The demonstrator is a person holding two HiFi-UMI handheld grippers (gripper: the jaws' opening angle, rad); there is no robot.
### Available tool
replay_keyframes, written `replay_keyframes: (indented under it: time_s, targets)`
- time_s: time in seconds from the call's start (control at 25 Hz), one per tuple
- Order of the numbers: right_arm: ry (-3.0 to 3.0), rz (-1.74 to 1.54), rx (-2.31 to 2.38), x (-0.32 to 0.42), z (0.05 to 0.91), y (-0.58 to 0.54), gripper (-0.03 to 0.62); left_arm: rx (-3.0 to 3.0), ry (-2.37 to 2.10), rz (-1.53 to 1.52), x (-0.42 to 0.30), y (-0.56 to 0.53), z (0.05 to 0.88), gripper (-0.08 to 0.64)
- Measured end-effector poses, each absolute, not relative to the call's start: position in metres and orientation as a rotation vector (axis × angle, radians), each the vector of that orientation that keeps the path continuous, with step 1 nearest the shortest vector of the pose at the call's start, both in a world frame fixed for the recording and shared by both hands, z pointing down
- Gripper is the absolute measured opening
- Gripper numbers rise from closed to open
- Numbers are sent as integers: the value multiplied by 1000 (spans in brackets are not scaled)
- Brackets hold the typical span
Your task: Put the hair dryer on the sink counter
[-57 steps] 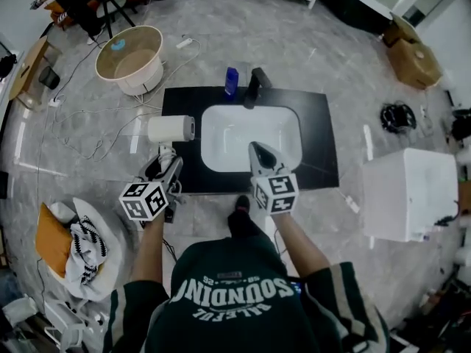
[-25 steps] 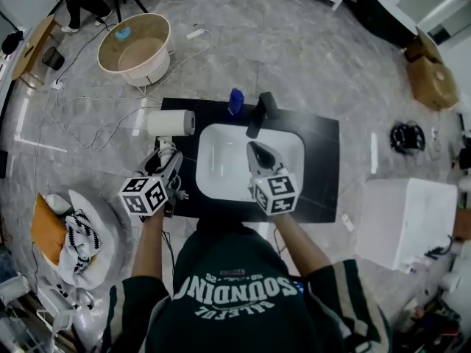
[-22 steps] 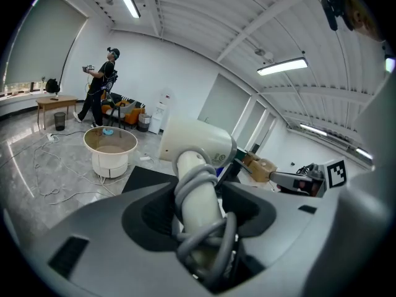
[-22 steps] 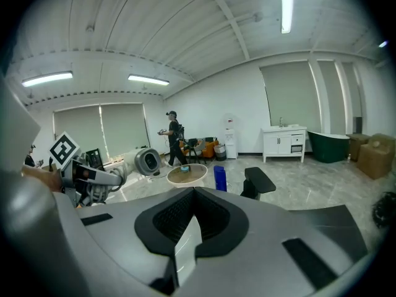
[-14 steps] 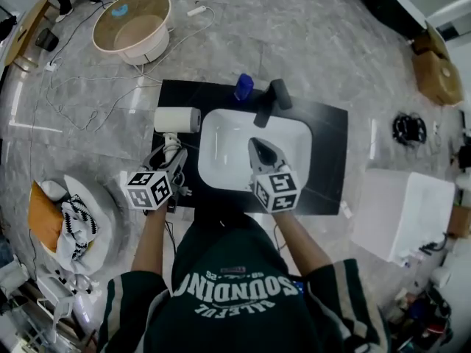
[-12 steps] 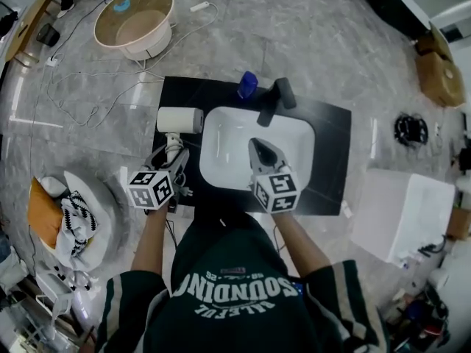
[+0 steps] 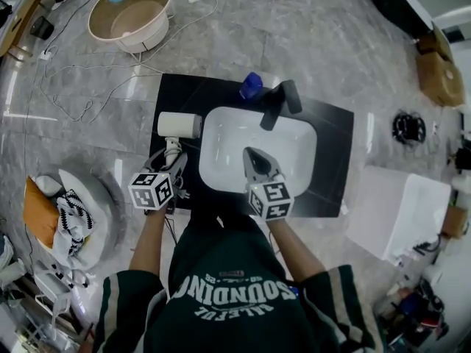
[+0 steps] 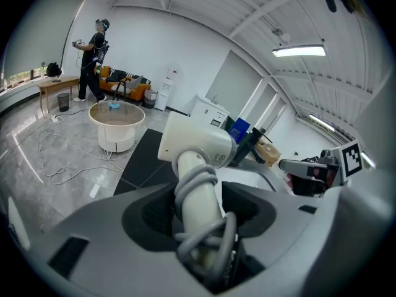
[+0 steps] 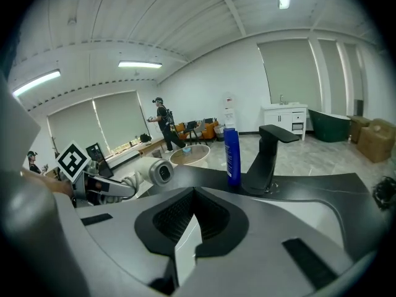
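The white hair dryer (image 7: 179, 125) hangs over the left end of the black sink counter (image 7: 176, 94), barrel pointing right. My left gripper (image 7: 171, 157) is shut on its handle, where the grey cord is wound (image 8: 201, 190). I cannot tell whether the dryer touches the counter. In the left gripper view the dryer's barrel (image 8: 195, 144) stands above the left gripper (image 8: 198, 209). My right gripper (image 7: 254, 160) hovers over the white basin (image 7: 228, 134), shut with nothing in it. In the right gripper view the right gripper (image 9: 189, 228) points toward the faucet, and the hair dryer (image 9: 154, 172) shows at the left.
A black faucet (image 7: 276, 103) and a blue bottle (image 7: 251, 85) stand at the counter's back edge. On the floor are a round tub (image 7: 131, 9), loose cables (image 7: 73, 72), a white box (image 7: 397, 212) and a pile of cloth (image 7: 66, 219). A person (image 8: 93, 54) stands far off.
The head view has shifted, so the counter sits lower in frame. My right gripper has drawn back slightly toward the basin's near side. The left gripper still holds the dryer in the same place.
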State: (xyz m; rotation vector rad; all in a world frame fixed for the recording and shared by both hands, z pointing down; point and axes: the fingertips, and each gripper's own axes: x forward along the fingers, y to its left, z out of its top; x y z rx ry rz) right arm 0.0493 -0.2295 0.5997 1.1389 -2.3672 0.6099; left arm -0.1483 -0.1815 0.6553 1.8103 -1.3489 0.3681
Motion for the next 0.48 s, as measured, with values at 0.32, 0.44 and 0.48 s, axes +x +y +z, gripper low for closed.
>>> replay_keyframes:
  time_s: [0.32, 0.44, 0.48]
  targets:
    - [-2338, 627, 1167, 46, 601, -239, 0, 1834, -1325, 390, -154, -219, 663, 225]
    - [-2325, 638, 1183, 48, 603, -241, 0, 1836, -1317, 397, -155, -234, 668, 225]
    - [-2320, 642, 1189, 48, 604, -240, 0, 1837, -1316, 399, -155, -239, 670, 225]
